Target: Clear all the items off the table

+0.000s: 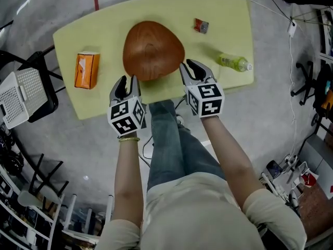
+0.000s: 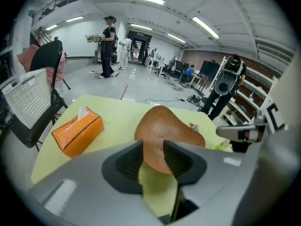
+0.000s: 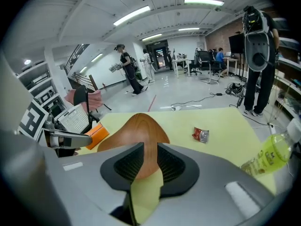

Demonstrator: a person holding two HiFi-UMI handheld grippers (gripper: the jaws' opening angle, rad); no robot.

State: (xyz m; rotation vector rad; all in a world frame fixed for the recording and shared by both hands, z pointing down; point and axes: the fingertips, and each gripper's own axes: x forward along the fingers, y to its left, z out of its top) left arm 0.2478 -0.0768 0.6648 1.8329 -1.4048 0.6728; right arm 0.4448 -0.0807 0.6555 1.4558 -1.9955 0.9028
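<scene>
A brown wooden bowl [image 1: 153, 50] lies in the middle of the yellow-green table [image 1: 223, 9]. My left gripper [image 1: 128, 81] is at the bowl's near left edge, my right gripper [image 1: 190, 65] at its near right edge. Both are open. In the left gripper view the bowl [image 2: 164, 126] shows in the gap of the left gripper [image 2: 153, 150]; in the right gripper view the bowl [image 3: 136, 128] shows beyond the right gripper [image 3: 150, 152]. I cannot tell whether any pad touches it. An orange tissue box [image 1: 87, 70] lies left, a small snack packet [image 1: 201, 25] far right, a green drink bottle [image 1: 234, 62] right.
A white basket [image 1: 21, 95] rests on a black chair left of the table. Office chairs and cables stand on the floor at the right. People stand far off in the hall [image 2: 108, 46], one with gear near the table's far side [image 3: 256, 51].
</scene>
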